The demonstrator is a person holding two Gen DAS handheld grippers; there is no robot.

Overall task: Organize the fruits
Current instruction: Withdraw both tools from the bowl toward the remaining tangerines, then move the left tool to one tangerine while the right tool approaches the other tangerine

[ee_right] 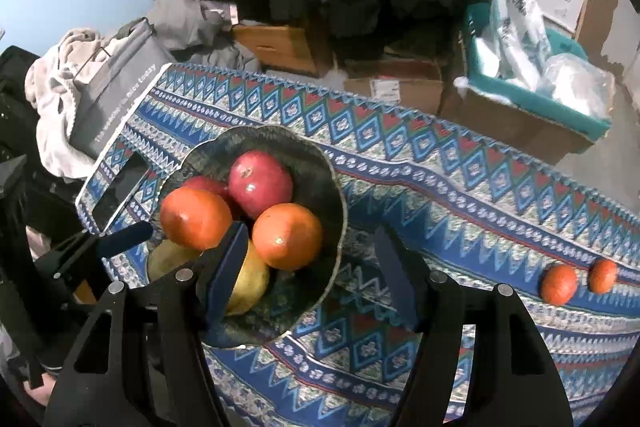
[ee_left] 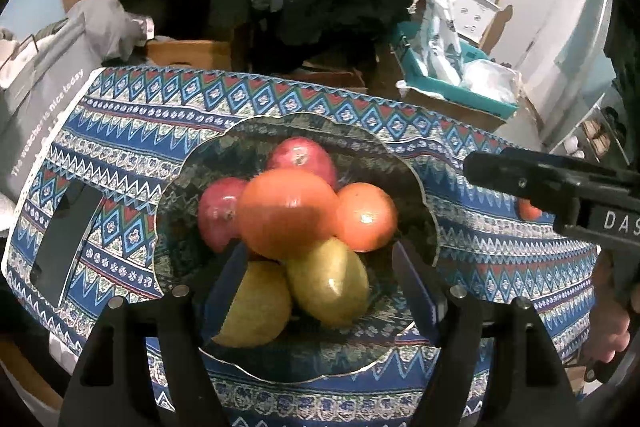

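- Six fruits sit heaped in the dark scalloped bowl (ee_left: 416, 183) at the centre of the left wrist view: two red apples (ee_left: 302, 155), two large oranges (ee_left: 288, 213) and two yellow-green pears (ee_left: 328, 281).
- Two small tangerines (ee_right: 559, 284) lie loose on the patterned tablecloth (ee_right: 440, 187), at the right edge of the right wrist view, well apart from the bowl.
- The left gripper (ee_left: 322, 285) hangs over the bowl's near side with its jaws spread and nothing between them; the upper orange looks slightly blurred.
- The right gripper (ee_right: 308, 279) is likewise released and empty, its left finger over the bowl's rim, its right finger over bare cloth.
- Judged from this, the bowl is nearly filled and the step in hand is gathering the last loose fruit.
- The next move likely calls for swinging the right gripper toward the frame's right, closing gently around the nearer tangerine, then setting it into a gap of the heap without toppling the top orange.
- A dark phone (ee_left: 66, 241) lies flat at left, out of the way.
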